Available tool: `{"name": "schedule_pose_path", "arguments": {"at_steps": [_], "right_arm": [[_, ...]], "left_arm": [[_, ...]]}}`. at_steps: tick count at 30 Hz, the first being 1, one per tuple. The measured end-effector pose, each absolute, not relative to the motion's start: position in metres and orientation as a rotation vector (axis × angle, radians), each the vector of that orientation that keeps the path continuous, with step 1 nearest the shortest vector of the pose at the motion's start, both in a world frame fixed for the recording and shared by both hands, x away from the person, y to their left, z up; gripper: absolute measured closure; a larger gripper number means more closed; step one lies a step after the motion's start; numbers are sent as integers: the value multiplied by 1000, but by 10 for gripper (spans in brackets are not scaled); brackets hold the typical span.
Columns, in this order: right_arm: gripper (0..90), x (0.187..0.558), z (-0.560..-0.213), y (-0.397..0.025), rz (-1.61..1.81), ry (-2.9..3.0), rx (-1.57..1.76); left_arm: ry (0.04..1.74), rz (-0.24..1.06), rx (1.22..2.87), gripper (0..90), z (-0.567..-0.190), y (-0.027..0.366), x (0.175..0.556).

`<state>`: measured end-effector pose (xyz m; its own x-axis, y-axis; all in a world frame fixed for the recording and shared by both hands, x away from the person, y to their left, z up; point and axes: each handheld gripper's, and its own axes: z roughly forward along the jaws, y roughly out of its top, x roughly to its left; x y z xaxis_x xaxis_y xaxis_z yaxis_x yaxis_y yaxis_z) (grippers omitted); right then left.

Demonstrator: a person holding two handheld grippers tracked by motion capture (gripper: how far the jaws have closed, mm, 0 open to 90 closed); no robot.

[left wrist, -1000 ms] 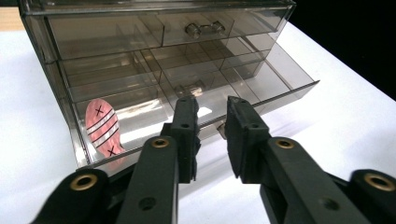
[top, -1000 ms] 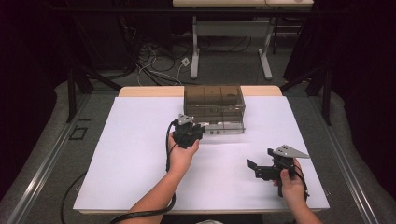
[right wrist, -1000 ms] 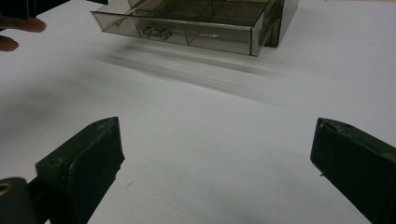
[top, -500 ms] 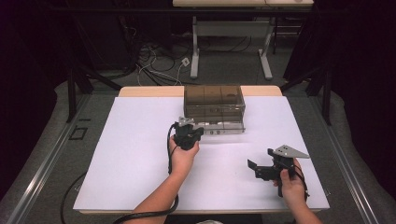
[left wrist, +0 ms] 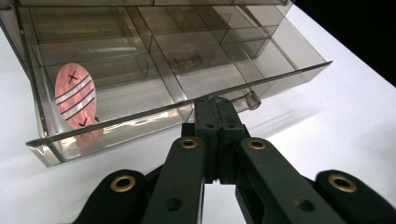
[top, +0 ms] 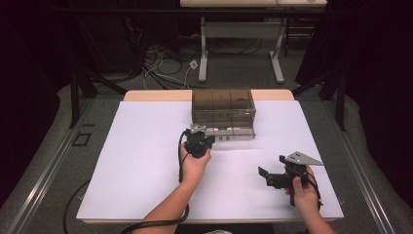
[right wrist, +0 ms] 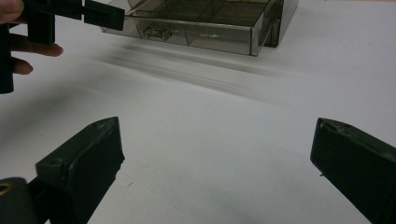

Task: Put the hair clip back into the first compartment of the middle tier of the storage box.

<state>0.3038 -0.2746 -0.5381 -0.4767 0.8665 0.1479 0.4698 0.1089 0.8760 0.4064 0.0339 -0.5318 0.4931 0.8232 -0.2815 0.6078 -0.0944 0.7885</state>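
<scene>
Smoky plastic drawer box (top: pixel 223 111) stood at the table's (top: pixel 146 161) far edge, bottom drawer (left wrist: pixel 177 109) pulled out, left gripper (left wrist: pixel 215 103) clamped tight on the drawer's front lip, pink striped oval (left wrist: pixel 75 97) inside the drawer, other contents hard to make out, right gripper (right wrist: pixel 215 149) gaping wide, well short of the box.

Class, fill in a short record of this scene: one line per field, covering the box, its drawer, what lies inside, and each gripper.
Box: smoky clear drawer box at the table's far edge
Drawer: bottom drawer pulled partly out
Contents: pink oval tag with stripes, in the drawer's end compartment
Left gripper: jaws closed at the drawer's front edge
Right gripper: jaws wide apart, above bare white table
</scene>
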Motion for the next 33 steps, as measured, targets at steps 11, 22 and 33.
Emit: {"name": "schedule_pose_path", "arguments": {"at_steps": [11, 22, 33], "right_arm": [[23, 304, -538, -275, 1330, 1992, 1301], [23, 303, -538, -275, 1331, 1994, 1302], [23, 304, -538, -276, 1335, 1991, 1304]], "left_arm": [[1214, 280, 1824, 900, -538, 30, 409], [1220, 286, 1833, 900, -545, 22, 411], [1214, 294, 1853, 900, -548, 17, 415]]}}
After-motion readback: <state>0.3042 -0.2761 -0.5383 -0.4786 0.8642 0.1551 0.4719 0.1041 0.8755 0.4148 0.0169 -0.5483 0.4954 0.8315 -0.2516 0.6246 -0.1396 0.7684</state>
